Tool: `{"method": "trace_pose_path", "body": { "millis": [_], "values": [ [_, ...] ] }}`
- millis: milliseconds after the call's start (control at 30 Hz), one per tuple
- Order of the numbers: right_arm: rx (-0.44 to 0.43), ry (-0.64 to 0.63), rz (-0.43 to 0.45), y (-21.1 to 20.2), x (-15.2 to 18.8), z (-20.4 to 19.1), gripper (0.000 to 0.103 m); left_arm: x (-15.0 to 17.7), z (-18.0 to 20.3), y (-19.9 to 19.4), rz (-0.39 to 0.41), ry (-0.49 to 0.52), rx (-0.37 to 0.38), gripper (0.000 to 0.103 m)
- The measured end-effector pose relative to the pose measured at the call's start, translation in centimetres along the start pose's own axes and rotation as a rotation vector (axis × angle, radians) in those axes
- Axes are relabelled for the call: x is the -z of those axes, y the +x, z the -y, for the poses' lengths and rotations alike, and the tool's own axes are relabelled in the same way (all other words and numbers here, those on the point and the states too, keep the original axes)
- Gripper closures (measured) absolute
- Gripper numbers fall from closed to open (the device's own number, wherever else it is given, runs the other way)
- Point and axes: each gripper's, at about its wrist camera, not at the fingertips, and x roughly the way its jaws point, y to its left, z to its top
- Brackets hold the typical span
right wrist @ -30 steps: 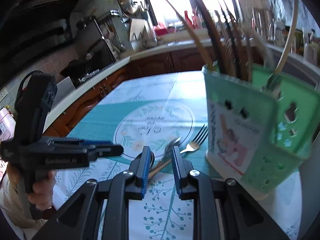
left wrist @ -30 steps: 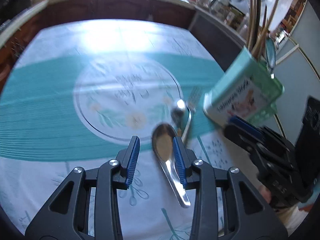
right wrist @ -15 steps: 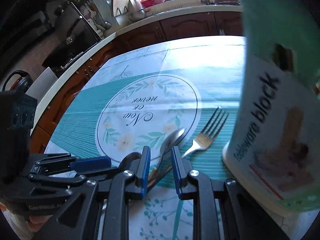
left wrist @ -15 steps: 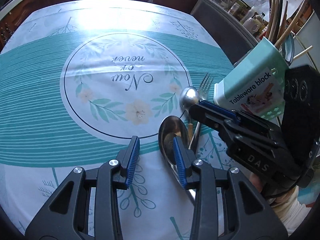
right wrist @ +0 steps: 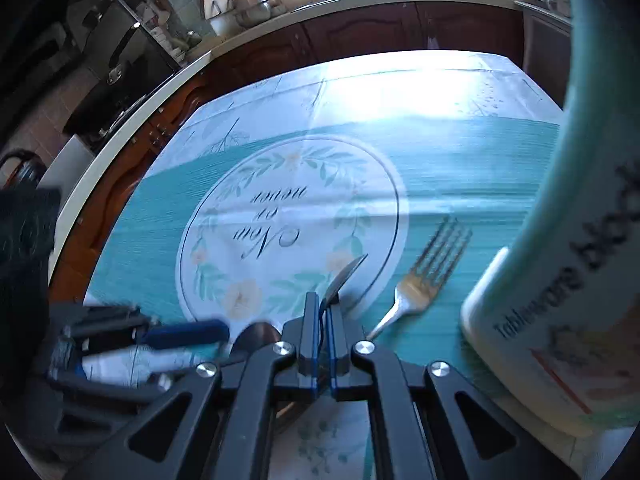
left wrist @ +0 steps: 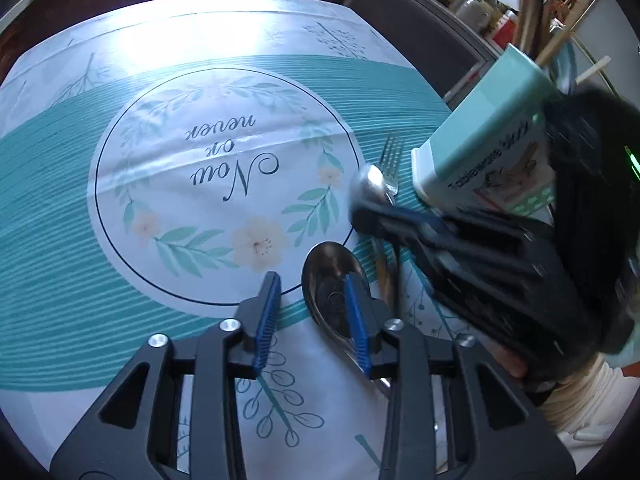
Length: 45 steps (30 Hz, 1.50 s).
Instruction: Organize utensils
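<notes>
My right gripper [right wrist: 322,312] is shut on the neck of a small steel spoon [right wrist: 345,276], whose bowl sticks out ahead just above the cloth. In the left wrist view that gripper [left wrist: 374,220] comes in from the right with the spoon's bowl [left wrist: 370,184] at its tip. My left gripper [left wrist: 312,312] stands open low over the cloth; a larger spoon [left wrist: 330,280] lies under its right finger, not gripped. A fork [right wrist: 424,276] lies flat between the spoons and the mint tableware block [right wrist: 580,280], which holds chopsticks and other utensils.
A round table wears a teal and white cloth [left wrist: 160,184] printed "Now or never". Dark wooden cabinets and a cluttered counter [right wrist: 280,4] run behind it. The person's sleeve [left wrist: 580,404] shows at lower right. The block [left wrist: 488,140] stands near the table's right edge.
My right gripper has shut on the small spoon, having been open around its handle before. The left gripper has stayed open over the larger spoon, barely shifting.
</notes>
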Motion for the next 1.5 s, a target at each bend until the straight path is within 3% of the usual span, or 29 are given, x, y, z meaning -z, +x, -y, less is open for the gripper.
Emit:
{"method": "trace_pose_path", "body": {
  "millis": [100, 167, 267, 400, 533, 800, 833, 867, 967, 1133, 1333, 1500],
  "values": [
    [-0.05, -0.128, 0.157, -6.9, 1.6, -1.9, 0.101, -0.3, 0.6, -1.3, 0.044, 0.065, 0.0, 0.078],
    [-0.057, -0.174, 0.221, -10.8, 1.5, -2.3, 0.101, -0.4, 1.1, -1.3, 0.026, 0.103, 0.007, 0.078],
    [-0.051, -0.189, 0.263, -12.8, 1.1, -2.2, 0.101, -0.4, 2.0, -0.8, 0.006, 0.154, -0.011, 0.078],
    [-0.11, -0.222, 0.319, -14.7, 1.6, -2.8, 0.101, -0.7, 2.8, -0.1, -0.02, 0.181, -0.019, 0.078],
    [-0.139, -0.212, 0.405, -16.9, 2.1, -1.7, 0.101, -1.2, 3.3, 1.4, -0.077, 0.188, -0.027, 0.078],
    [-0.136, -0.206, 0.472, -19.0, 2.7, -1.0, 0.101, -2.2, 2.5, 1.8, -0.088, 0.167, 0.016, 0.079],
    [-0.135, -0.207, 0.479, -19.3, 2.8, -0.9, 0.101, -2.3, 2.8, 1.8, -0.092, 0.166, 0.012, 0.082],
    [-0.134, -0.206, 0.481, -19.4, 2.8, -1.0, 0.101, -2.4, 2.9, 1.9, -0.101, 0.166, 0.005, 0.099],
    [-0.135, -0.195, 0.491, -19.7, 2.9, -0.5, 0.101, -2.3, 2.6, 1.8, -0.101, 0.146, 0.005, 0.102],
    [-0.133, -0.166, 0.51, -20.0, 3.1, 0.6, 0.101, -1.6, 3.2, -0.1, -0.002, 0.125, -0.039, 0.103],
    [-0.118, -0.142, 0.586, -21.5, 3.5, 2.0, 0.101, -0.4, 7.5, -5.9, 0.231, 0.216, -0.149, 0.103],
    [-0.007, -0.159, 0.719, -23.6, 4.3, 2.6, 0.101, 0.3, 12.3, -11.4, 0.455, 0.303, -0.182, 0.103]
  ]
}}
